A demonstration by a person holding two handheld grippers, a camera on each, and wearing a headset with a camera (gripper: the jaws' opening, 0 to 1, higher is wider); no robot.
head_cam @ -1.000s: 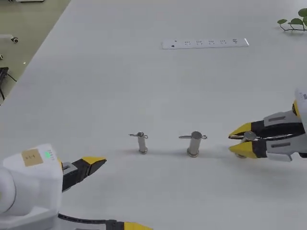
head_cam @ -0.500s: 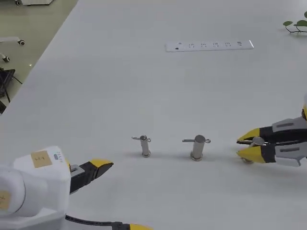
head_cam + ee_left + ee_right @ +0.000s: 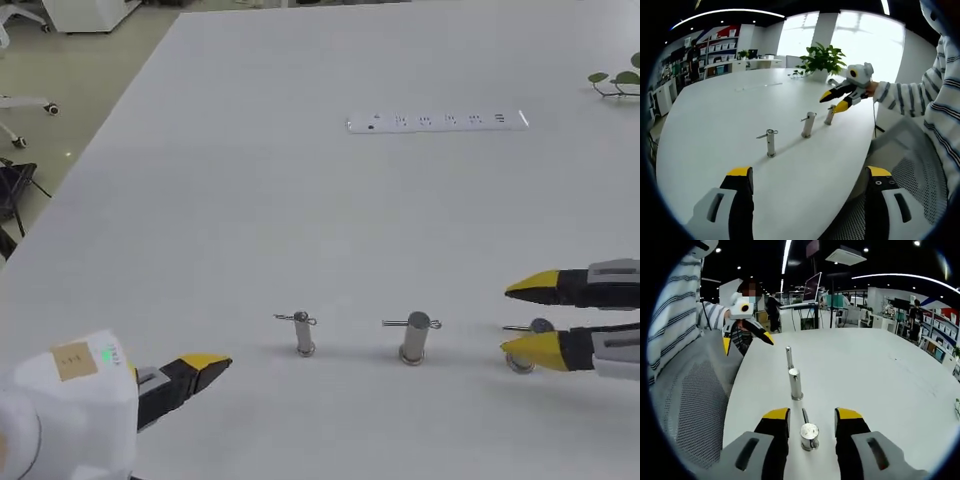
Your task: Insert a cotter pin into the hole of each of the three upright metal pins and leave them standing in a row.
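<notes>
The yellow-tipped right gripper (image 3: 528, 318) stands open. Its jaws sit on either side of the right-hand silver cylindrical metal pin (image 3: 521, 352), and the right gripper view shows a gap on both sides, so it holds nothing. That pin stands upright on the white table (image 3: 300, 200) with a thin wire cotter pin (image 3: 517, 327) through the hole near its top. Beside it stands the middle metal pin (image 3: 414, 340), crossed by a second cotter pin (image 3: 398, 323). Further along stands the left metal pin (image 3: 304, 336), crossed by a third cotter pin (image 3: 291, 318). The three form a straight row. The yellow-tipped left gripper (image 3: 808, 172) hangs near the table's edge, well apart from the row, with its jaws spread wide and empty. On this showing, all three insertions look done and the row is set. What seems left is to draw the right gripper clear without knocking the right-hand pin.
</notes>
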